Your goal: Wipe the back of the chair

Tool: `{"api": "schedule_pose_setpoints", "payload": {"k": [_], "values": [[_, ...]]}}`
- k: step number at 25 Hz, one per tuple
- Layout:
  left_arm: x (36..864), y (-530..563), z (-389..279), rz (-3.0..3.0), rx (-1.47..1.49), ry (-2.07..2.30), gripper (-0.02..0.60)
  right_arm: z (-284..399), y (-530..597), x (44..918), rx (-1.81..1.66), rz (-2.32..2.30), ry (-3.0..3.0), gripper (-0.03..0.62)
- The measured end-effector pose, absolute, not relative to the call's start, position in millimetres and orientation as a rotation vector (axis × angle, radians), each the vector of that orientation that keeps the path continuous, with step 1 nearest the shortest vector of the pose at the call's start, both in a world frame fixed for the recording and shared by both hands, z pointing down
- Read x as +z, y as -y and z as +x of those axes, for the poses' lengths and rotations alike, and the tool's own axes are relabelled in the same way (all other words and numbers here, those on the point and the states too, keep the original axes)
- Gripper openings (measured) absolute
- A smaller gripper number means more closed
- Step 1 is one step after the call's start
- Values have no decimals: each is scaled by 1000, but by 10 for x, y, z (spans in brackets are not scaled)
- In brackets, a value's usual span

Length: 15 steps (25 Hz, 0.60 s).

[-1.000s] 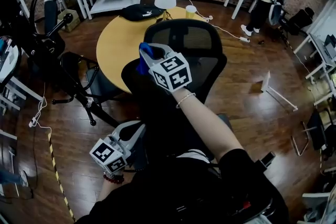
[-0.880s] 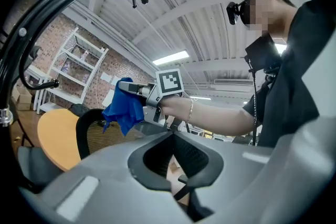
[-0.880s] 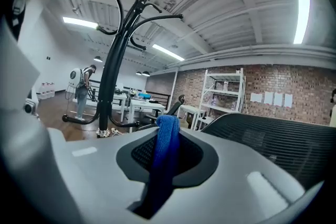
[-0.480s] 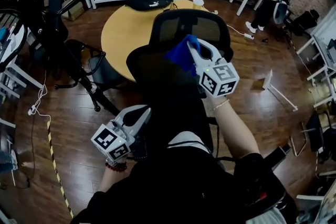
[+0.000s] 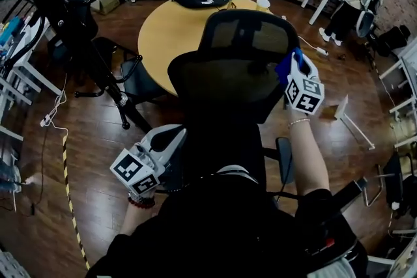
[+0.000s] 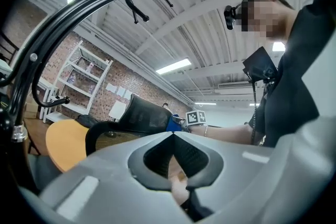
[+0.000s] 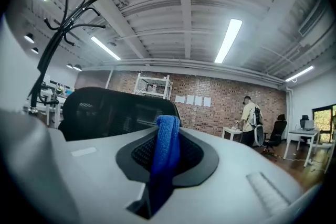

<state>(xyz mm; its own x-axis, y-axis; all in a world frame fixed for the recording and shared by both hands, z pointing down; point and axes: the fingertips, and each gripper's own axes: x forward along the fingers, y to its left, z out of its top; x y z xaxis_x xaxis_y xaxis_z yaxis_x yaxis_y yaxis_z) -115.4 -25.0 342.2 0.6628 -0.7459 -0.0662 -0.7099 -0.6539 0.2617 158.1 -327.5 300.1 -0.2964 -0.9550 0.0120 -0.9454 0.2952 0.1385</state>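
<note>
- At lower left, we see the left gripper (image 5: 174,135), jaws pressed together and empty, below the chair back (image 5: 225,84).
- Up at that back's right edge, we find the right gripper (image 5: 293,62) pinching a blue cloth (image 5: 283,67).

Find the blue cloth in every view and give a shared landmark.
Head view: cloth right of centre, at the chair's right edge.
Left gripper view: small blue patch at centre, beside the chair.
Right gripper view: centre, clamped in the right tongs.
Landmark: the black chair, in all three.
</note>
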Motion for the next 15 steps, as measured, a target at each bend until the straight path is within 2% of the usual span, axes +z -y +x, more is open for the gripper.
{"api": "schedule_pose_setpoints", "payload": {"k": [8,12,15], "values": [[3329,499,-987,2764,-179,1197,6,1215,3411,3010,-261,1783,2466,35],[3360,781,-816,2874,36,1171,6,1067,3459,2968,-256,1782,2500,35],[3254,896,-680,2925,83,1147,6,860,3440,2959,-241,1704,2574,35]]}}
